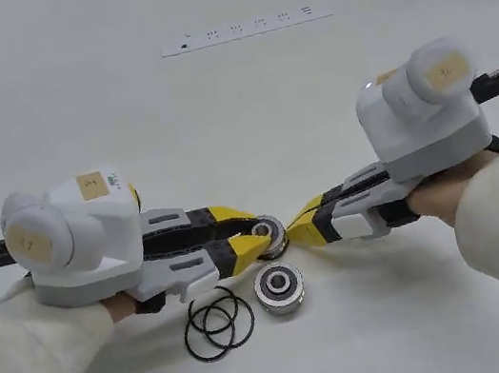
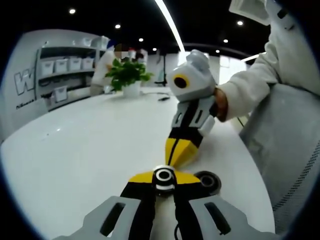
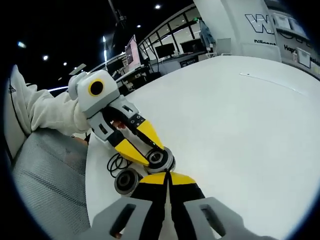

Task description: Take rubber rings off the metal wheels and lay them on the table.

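- Jaws of the left gripper point(image 1: 256, 234) are clamping on a metal wheel point(image 1: 269, 232). They are standing only as far apart as the wheel, with one yellow tip pressing on each side of it and keeping it low and close to the table point(image 1: 330, 95).
- The right gripper point(image 1: 290, 228) is pointing in from the opposite side with its jaws pressed together, and no gap is showing between its yellow tips.
- Those tips are sitting right at the rim of the metal wheel. I cannot tell whether they are pinching anything there.
- In the left gripper view the metal wheel is facing the camera between that gripper's own tips, and the right gripper's tips are meeting it from above.
- A second wheel point(image 1: 279, 287) is lying flat on the table just beside the clamped one, on the person's side, with neither gripper touching it.
- Several rubber rings point(image 1: 218, 324), thin black loops overlapping one another, are lying on the table just left of the second wheel, near the body of the left gripper.
- White sleeves point(image 1: 31, 370) are covering both of the person's arms, and the hands are wrapping around the gripper handles.
- A white power strip point(image 1: 246, 30) is lying at the far side of the table, well apart from the work.
- A potted plant point(image 2: 127, 75) is standing at the far end of the table in the left gripper view.
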Demonstrator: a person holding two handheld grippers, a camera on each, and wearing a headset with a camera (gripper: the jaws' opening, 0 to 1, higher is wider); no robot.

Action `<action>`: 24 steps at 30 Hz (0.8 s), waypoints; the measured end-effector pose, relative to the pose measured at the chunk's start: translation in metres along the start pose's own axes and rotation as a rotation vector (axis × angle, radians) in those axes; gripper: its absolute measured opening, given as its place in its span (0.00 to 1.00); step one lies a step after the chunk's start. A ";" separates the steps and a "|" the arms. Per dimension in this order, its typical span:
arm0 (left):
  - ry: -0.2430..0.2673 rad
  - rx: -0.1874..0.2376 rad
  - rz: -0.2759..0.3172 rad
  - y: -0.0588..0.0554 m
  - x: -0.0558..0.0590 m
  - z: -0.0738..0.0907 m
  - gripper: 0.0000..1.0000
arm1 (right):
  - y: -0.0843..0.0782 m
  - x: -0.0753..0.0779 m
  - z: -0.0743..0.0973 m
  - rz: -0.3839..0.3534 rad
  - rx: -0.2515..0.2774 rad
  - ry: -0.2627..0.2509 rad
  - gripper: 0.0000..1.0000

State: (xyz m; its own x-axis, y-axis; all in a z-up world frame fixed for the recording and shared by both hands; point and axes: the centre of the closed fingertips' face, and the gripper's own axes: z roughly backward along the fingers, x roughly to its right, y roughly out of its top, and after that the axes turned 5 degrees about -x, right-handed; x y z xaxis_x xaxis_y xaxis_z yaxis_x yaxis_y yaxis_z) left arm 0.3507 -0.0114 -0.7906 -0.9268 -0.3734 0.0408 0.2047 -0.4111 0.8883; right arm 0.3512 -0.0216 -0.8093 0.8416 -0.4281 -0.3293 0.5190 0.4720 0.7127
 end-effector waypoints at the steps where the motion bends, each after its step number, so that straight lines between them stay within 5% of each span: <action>1: 0.001 -0.002 0.000 0.000 0.000 0.000 0.13 | 0.000 0.000 0.000 -0.005 0.001 0.000 0.00; 24: 0.016 -0.017 -0.009 -0.001 0.001 0.002 0.13 | 0.003 -0.001 0.002 -0.085 0.020 0.004 0.00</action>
State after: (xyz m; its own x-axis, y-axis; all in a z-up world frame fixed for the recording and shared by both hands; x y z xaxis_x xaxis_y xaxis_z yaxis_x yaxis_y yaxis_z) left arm 0.3486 -0.0099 -0.7909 -0.9236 -0.3825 0.0256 0.2019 -0.4285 0.8807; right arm 0.3520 -0.0216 -0.8052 0.7954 -0.4627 -0.3915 0.5854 0.4189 0.6942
